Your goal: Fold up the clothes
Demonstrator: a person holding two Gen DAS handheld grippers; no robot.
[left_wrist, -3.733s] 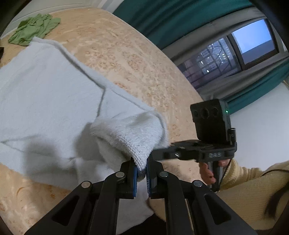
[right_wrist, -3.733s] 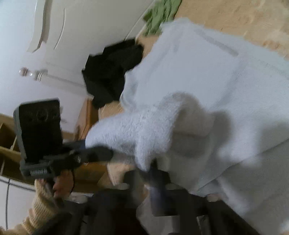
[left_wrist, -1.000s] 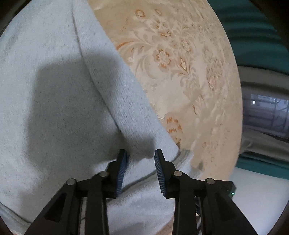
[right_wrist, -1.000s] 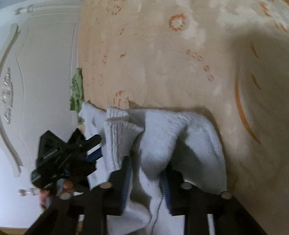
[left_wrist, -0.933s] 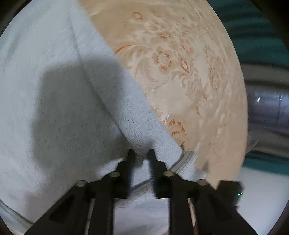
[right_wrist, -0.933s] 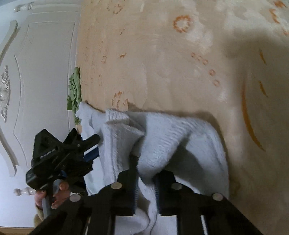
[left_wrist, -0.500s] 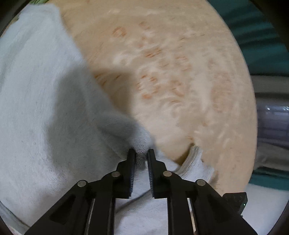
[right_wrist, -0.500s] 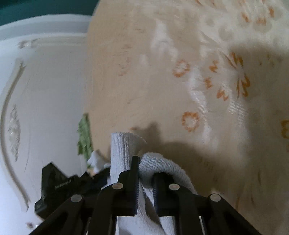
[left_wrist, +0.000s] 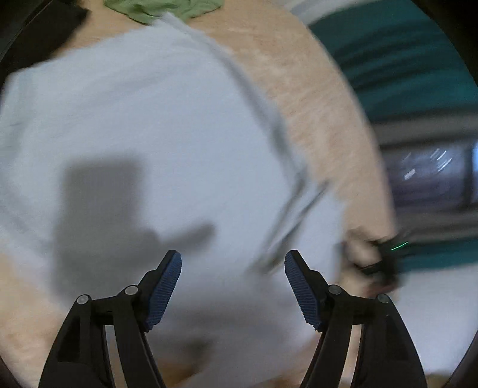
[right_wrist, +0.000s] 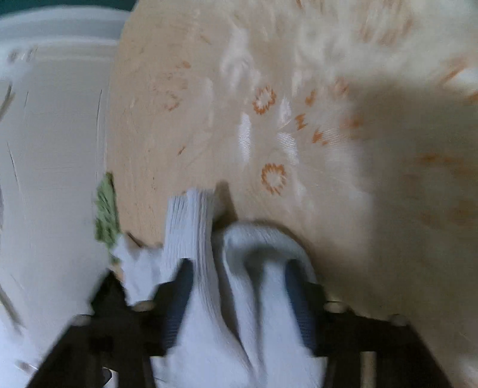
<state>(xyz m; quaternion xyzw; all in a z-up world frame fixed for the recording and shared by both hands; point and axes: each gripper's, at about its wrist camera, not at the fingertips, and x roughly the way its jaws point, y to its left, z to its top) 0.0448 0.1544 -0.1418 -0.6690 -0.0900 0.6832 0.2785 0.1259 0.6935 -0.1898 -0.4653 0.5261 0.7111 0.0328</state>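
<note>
Pale blue-white garment (left_wrist: pixel 155 128): spread flat over most of a beige floral bedcover (left_wrist: pixel 313 98), folded edge running from 12 toward 4 o'clock in the left wrist view, motion blur throughout. Ribbed cuff (right_wrist: pixel 191 221) and bunched fold of the same garment (right_wrist: pixel 263 247) seen at 6 o'clock in the right wrist view, lying on the bedcover (right_wrist: pixel 298 119). Left gripper (left_wrist: pixel 233 286): jaws opening, spread wide above the garment, nothing pinched between the blue pads. Right gripper (right_wrist: pixel 236 304): jaws opening, bunched cloth between the fingers, pads apparently not pressing on it. Green garment (left_wrist: pixel 161 10) crumpled at 12 o'clock beyond the pale one; also at 9 o'clock (right_wrist: pixel 106 209) in the right view. Teal curtain (left_wrist: pixel 403 59) at 2 o'clock.
</note>
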